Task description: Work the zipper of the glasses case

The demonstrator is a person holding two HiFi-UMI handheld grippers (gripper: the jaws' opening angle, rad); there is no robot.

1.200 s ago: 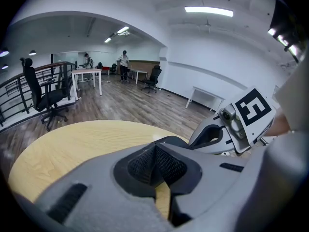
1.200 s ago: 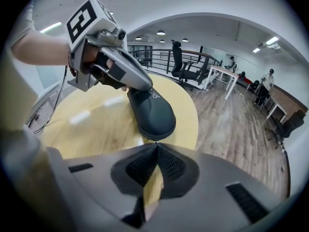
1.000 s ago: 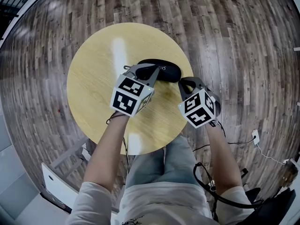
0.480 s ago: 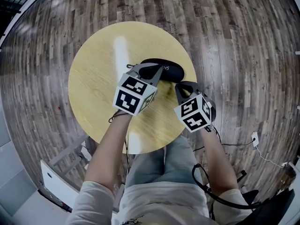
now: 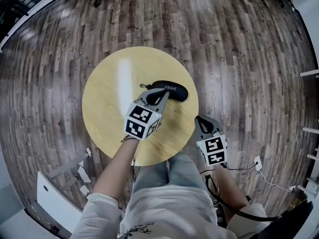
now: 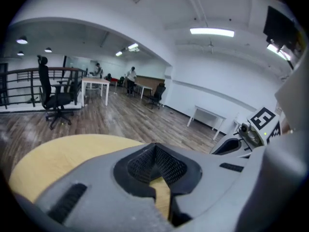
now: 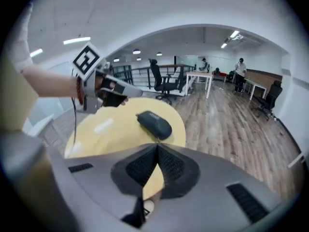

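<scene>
Left claw: the left claw (image 6: 155, 149) has its jaws closed tip to tip. Nothing is pinched, and yellow table top shows through the slot below the pads.
Right claw: the right claw (image 7: 157, 148) is closed the same way and empty. In the head view it hangs at the table's near-right rim, well apart from the case.
Hidden: my left gripper view does not show the case at all; the jaw bodies fill the lower frame. In the head view the left claw's body overlaps the case's near-left end, so I can't tell there whether they touch. The right gripper view shows a gap between them.
Zipper: too small to read. I only make out a small tab (image 5: 144, 86) at the case's left end, and can't tell whether the zipper is open or closed.
Case position: the glasses case (image 5: 169, 90) is dark and lies flat on the right-centre of the round table (image 5: 107, 101).
Case axis: its long side runs left to right across my head view, with the right end slightly nearer me.
Around: wood floor (image 5: 239, 59), a cable (image 5: 264, 180) by my right side, an office chair (image 7: 161, 83) and white desks (image 7: 198, 79) in the background.
In the way: only the left claw, just beside the case.
</scene>
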